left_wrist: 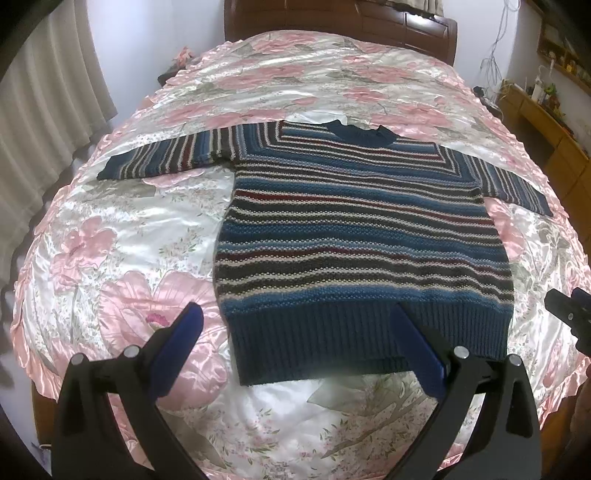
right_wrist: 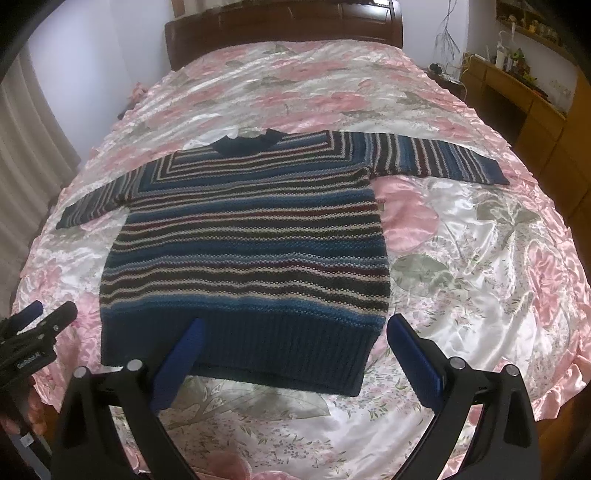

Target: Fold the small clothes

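Observation:
A small knitted sweater [left_wrist: 362, 229] [right_wrist: 251, 236], striped in blue, black, cream and red, lies flat on the bed with both sleeves spread out and the dark ribbed hem nearest me. My left gripper [left_wrist: 295, 314] hovers open over the hem's left part, blue pads wide apart, holding nothing. My right gripper [right_wrist: 295, 325] is open above the hem's right corner, also holding nothing. The right gripper's fingers [left_wrist: 569, 314] show at the right edge of the left wrist view, and the left gripper's fingers [right_wrist: 48, 317] at the left edge of the right wrist view.
The bed is covered by a shiny pink floral satin quilt [left_wrist: 122, 258] [right_wrist: 480, 258] with a ruffled edge. A dark wooden headboard [left_wrist: 340, 22] stands at the far end. Curtains [left_wrist: 48, 122] hang on the left; a wooden desk [right_wrist: 524, 96] with small items is on the right.

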Demonstrator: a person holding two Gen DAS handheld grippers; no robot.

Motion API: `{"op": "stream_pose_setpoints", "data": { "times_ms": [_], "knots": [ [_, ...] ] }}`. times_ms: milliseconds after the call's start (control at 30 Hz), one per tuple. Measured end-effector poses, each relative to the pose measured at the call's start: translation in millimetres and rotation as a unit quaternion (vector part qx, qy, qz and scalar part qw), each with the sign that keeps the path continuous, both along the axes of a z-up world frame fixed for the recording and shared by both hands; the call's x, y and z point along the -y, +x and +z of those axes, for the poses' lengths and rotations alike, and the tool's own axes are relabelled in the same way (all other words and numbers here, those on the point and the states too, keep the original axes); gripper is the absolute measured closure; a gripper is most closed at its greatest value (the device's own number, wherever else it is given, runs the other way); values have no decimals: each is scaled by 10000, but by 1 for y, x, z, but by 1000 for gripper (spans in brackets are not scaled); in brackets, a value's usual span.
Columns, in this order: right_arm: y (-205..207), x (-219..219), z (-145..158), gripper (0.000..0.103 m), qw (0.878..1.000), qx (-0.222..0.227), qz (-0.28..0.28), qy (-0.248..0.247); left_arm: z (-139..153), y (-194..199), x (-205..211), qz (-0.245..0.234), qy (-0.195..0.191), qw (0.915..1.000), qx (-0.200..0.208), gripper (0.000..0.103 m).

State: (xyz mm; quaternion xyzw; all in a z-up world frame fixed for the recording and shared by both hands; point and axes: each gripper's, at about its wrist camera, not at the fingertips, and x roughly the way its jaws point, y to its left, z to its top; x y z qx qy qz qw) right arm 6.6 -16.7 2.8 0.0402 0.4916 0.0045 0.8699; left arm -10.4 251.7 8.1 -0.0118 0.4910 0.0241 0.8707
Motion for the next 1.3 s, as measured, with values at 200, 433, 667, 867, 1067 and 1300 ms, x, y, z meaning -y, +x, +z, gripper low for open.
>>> {"op": "stream_pose_setpoints", "data": {
  "times_ms": [200, 433, 667, 867, 1067, 1300],
  "knots": [
    [0, -2, -5, 4, 10000, -41, -6, -52, 3, -1, 2, -41, 17, 10000, 49, 3],
    [0, -2, -8, 4, 9999, -91, -2, -69, 8, -3, 6, -110, 7, 9999, 92, 3],
    [0, -3, -11, 4, 10000, -82, 5, -53, 8, -3, 7, -118, 29, 9999, 79, 3],
    [0, -2, -9, 4, 9999, -97, 6, -25, 3, -4, 5, -75, 59, 10000, 15, 3],
    [0, -3, -10, 4, 10000, -81, 8, -19, 1, -4, 2, -48, 99, 9999, -1, 3],
    [2, -4, -8, 4, 10000, -51, 36, -32, 1, -3, 1, -47, 139, 9999, -11, 3]
  ]
}}
